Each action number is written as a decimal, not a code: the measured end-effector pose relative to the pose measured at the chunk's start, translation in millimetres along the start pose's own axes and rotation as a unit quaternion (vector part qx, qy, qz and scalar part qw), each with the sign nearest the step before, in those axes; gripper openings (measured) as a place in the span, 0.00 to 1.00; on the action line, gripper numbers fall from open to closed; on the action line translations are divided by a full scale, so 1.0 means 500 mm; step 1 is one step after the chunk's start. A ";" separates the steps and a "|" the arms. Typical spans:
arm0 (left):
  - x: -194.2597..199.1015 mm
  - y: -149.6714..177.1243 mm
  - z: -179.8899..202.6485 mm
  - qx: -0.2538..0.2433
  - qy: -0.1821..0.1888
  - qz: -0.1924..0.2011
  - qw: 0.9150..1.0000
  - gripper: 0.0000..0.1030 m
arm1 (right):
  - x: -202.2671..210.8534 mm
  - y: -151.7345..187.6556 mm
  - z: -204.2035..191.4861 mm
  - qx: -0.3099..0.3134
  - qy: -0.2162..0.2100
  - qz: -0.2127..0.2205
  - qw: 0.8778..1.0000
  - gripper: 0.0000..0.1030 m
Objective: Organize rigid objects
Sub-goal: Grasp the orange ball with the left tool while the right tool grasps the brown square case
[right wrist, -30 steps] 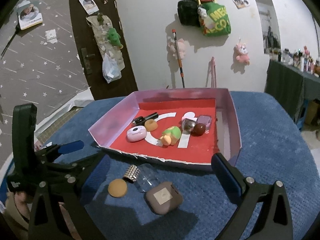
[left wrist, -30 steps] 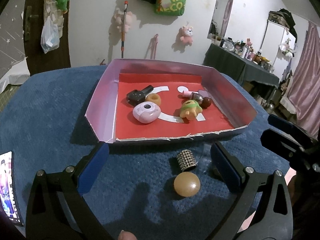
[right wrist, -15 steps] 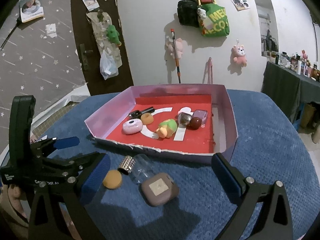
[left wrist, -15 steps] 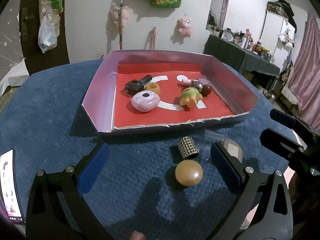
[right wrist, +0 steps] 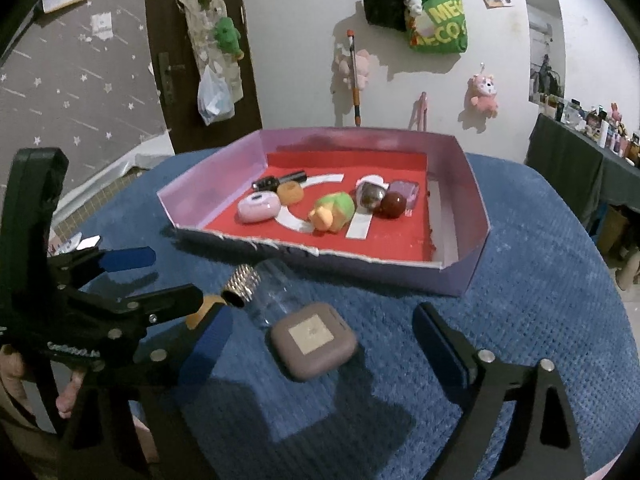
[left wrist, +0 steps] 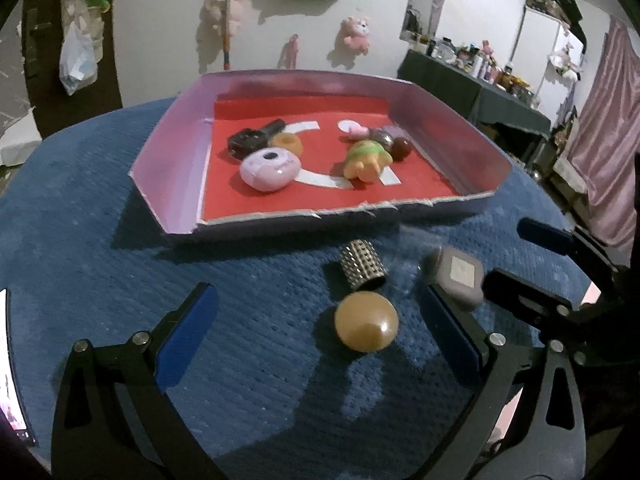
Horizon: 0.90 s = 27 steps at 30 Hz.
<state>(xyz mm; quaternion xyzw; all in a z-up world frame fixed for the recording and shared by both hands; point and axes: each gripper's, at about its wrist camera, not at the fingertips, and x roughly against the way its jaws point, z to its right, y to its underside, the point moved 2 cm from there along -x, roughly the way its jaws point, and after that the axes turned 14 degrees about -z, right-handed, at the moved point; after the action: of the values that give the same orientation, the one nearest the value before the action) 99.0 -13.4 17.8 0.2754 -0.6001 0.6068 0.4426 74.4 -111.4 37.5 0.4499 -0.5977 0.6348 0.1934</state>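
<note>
A brown square case (right wrist: 314,340) lies on the blue tablecloth between the fingers of my right gripper (right wrist: 324,344). Its jaws are closing, and the pads stand clear of the case on both sides. An orange ball (left wrist: 366,328) sits between the fingers of my open left gripper (left wrist: 318,332), nearer the right finger. Just beyond the ball lies a clear bottle (right wrist: 276,296) with a studded silver cap (left wrist: 362,270). Behind them stands the pink-walled, red-floored tray (left wrist: 172,160), holding a lilac round case (left wrist: 270,168), a green-and-orange toy (left wrist: 366,158) and several small items.
A phone (left wrist: 8,364) lies at the table's left edge. The left gripper (right wrist: 160,276) shows in the right wrist view, close beside the right gripper's left finger. A dark side table (left wrist: 472,88) with bottles stands at the back right, a door (right wrist: 192,60) at the back left.
Both grippers have sunk closer to the tablecloth. The right gripper's jaws have narrowed around the brown case, which now shows in the left wrist view.
</note>
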 end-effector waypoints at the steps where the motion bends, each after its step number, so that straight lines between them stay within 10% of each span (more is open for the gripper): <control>1: -0.003 0.002 0.004 -0.004 -0.001 -0.002 1.000 0.97 | -0.005 0.002 0.000 0.002 0.002 -0.001 1.000 0.88; 27: -0.046 0.030 0.030 -0.044 0.013 -0.029 0.999 0.57 | -0.078 0.025 -0.017 0.045 0.005 -0.045 0.998 0.58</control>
<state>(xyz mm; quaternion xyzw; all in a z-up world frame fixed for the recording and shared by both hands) 93.3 -31.2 -7.3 0.2650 -0.6118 0.5704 0.4797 82.1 -94.7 0.3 0.4815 -0.5469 0.6537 0.2041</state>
